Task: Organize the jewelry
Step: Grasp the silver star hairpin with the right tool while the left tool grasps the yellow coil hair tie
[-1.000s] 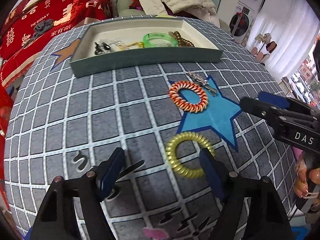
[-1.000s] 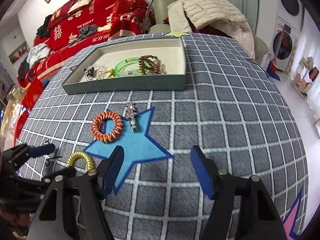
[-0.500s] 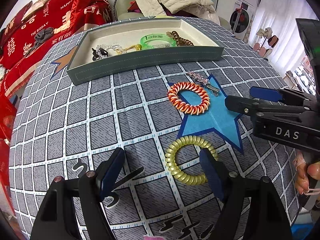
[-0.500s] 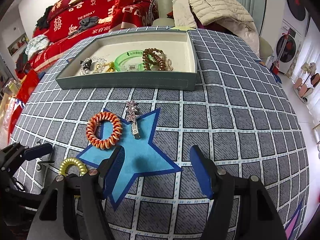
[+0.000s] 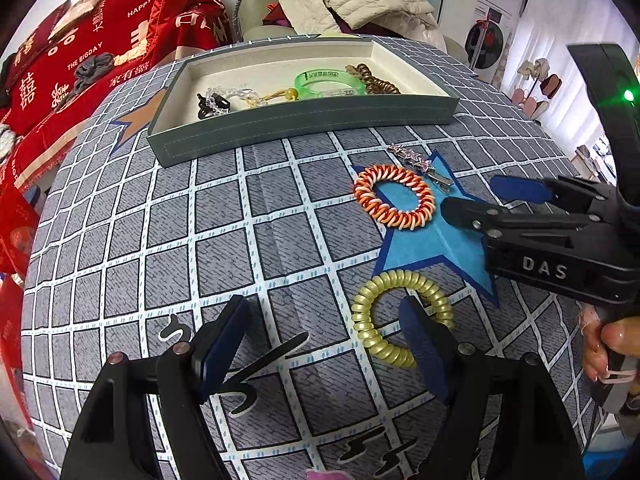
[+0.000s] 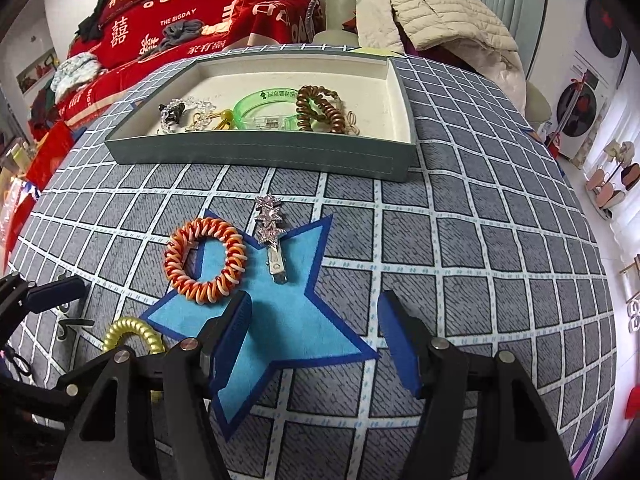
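A gold spiral hair tie point(image 5: 384, 312) lies on the grey checked cloth; my open left gripper point(image 5: 324, 340) hovers just behind it, its right finger over the ring. An orange-and-white spiral tie point(image 5: 394, 196) point(image 6: 206, 260) and a sparkly star hair clip point(image 5: 420, 164) point(image 6: 272, 232) lie by the blue star patch. My open, empty right gripper point(image 6: 314, 344) sits low over that star, just behind the clip; it shows in the left wrist view point(image 5: 488, 204). The gold tie shows partly hidden in the right wrist view point(image 6: 132, 332).
A shallow grey-green tray point(image 5: 304, 120) point(image 6: 264, 152) stands at the back of the table, holding a green bangle point(image 6: 264, 110), a brown spiral tie point(image 6: 320, 110), beads and small clips. A red blanket point(image 6: 192, 12) and a padded jacket point(image 6: 440, 12) lie behind.
Both grippers have moved forward and lower toward the table. The right gripper has closed in on the star clip; the left has come up over the gold tie. Both stay open.
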Motion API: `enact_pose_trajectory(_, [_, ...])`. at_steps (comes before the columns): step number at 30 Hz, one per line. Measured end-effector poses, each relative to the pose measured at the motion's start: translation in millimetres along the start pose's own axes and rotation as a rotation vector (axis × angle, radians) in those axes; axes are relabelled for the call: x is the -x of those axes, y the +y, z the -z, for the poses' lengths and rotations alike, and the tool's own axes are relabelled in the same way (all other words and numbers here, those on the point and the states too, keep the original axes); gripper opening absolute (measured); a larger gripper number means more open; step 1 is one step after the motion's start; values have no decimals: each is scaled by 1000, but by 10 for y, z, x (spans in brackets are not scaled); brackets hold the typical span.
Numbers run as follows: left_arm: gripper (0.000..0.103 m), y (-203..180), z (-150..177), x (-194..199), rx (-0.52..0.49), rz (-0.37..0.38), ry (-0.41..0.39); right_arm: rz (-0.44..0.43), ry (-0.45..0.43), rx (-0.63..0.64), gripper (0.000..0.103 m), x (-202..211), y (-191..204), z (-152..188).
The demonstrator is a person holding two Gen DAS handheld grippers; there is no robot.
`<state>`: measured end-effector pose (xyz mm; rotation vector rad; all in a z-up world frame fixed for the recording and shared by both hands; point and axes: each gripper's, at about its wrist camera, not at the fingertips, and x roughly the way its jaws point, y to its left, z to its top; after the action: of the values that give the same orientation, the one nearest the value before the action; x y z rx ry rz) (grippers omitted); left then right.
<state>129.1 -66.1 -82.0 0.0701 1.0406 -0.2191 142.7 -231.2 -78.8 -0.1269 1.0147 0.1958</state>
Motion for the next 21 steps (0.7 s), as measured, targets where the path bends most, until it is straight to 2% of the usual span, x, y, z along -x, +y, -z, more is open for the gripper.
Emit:
enact_pose_trajectory(6, [95,-111,-1,-19,-36,-3,-7,-5,0,14,61,-48,83,-104])
enact_pose_trajectory(17, [95,-161,5,-23,-55,-6,-19,-6,2,35,60,-164,230,-285])
enact_pose_trajectory(19, [95,-157,8,-20,-53,-6,-18,-12,4,32,54,-163,236,-295])
enact_pose_trajectory(21, [95,-154,6,-18,-51,-6,-18,-14,0,36,33,-136,245,-282])
